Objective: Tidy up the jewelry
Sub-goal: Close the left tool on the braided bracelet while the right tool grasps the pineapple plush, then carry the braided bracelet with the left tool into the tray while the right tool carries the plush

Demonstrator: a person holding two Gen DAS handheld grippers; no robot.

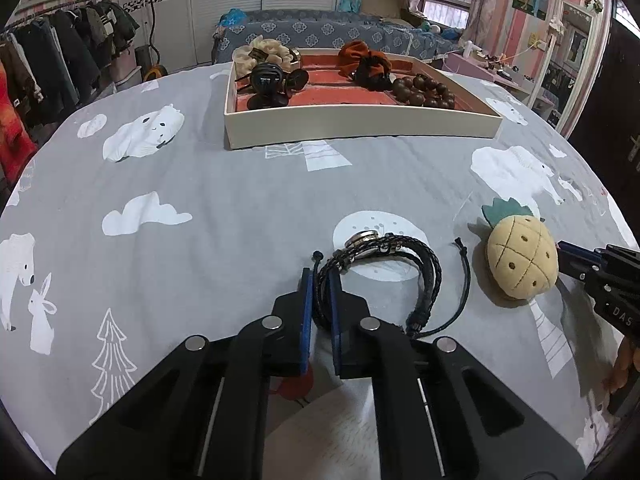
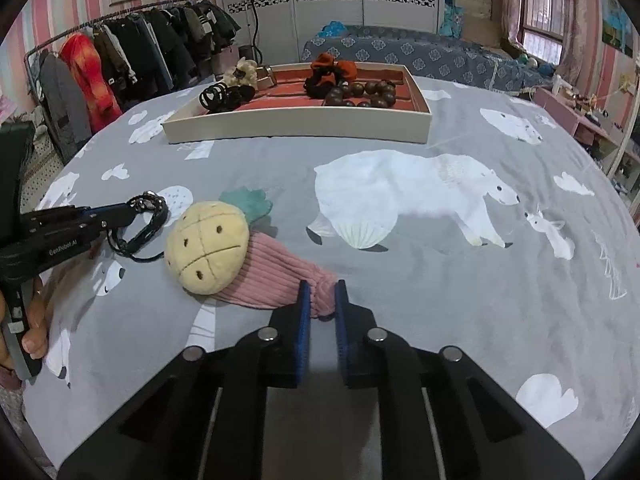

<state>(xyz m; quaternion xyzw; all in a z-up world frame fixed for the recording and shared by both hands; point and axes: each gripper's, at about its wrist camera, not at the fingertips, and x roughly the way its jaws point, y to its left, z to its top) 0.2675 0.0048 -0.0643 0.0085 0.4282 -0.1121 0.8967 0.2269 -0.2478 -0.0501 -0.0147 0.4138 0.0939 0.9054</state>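
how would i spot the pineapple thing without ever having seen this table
Start at the cream tray on the grey bear-print cloth, then come toward the near edge. The pineapple scrunchie lies there beside the black bracelets: the only yellow plush piece, green-leafed, pink-tailed.

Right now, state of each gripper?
Left gripper: fingers closed on the black braided bracelet.
Right gripper: fingers closed on the pink end of the pineapple scrunchie.

Polar-bear print cloth (image 2: 400,200) covers the worktop; clothes rack (image 2: 120,48) left, bed (image 2: 420,56) behind, wardrobe (image 2: 328,4) at back.
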